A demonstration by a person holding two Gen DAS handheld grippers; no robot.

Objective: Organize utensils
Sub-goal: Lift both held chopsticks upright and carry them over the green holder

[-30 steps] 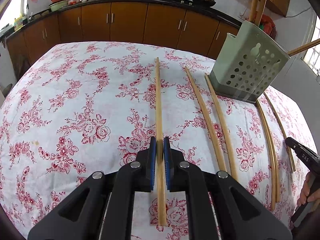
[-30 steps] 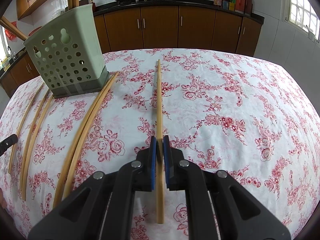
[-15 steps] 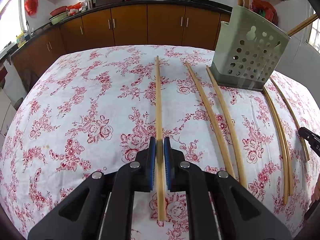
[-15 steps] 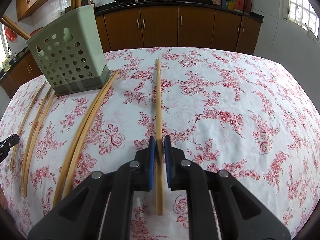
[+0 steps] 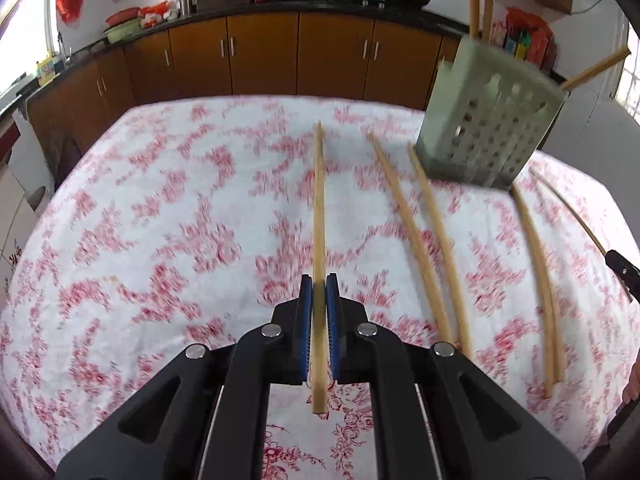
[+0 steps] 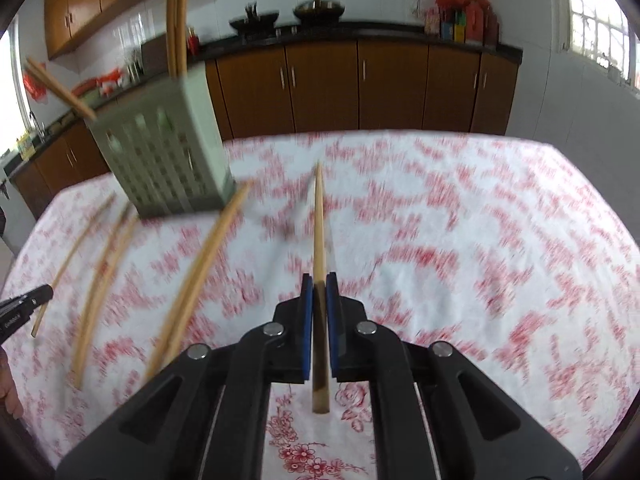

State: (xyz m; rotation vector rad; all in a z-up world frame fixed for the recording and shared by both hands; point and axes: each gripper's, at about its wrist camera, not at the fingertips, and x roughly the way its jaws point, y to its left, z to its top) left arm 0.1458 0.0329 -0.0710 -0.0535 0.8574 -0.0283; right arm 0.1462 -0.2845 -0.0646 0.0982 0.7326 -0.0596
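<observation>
1. Each gripper has come up off the table since a second ago: the floral tablecloth (image 5: pixel 160 240) sits farther below both cameras, and more of the brown kitchen cabinets (image 5: pixel 260 56) shows behind it.
2. The left gripper (image 5: pixel 319 292) stays clamped on one chopstick (image 5: pixel 319 208), its blue pads pressed against the wood as before; the stick's tip now points out over the cloth.
3. The right gripper (image 6: pixel 319 292) likewise stays closed on a second chopstick (image 6: pixel 319 220), held the same way.
4. Four more chopsticks (image 5: pixel 424 248) lie loose on the cloth in the left view, two left of the perforated holder (image 5: pixel 488 132) and two right of it, where they lay earlier.
5. Motion blur smears the rose print and the holder's holes in both views, far more than before.
6. Only the black tip of the other gripper shows at each frame's edge; whether the held sticks' far ends touch the cloth cannot be told.
7. The holder is pale green plastic, square-sided and tilted in the fisheye, with several wooden sticks rising from its top, cut off by the frame.
8. The chopsticks are pale bamboo, slender and tapering.
</observation>
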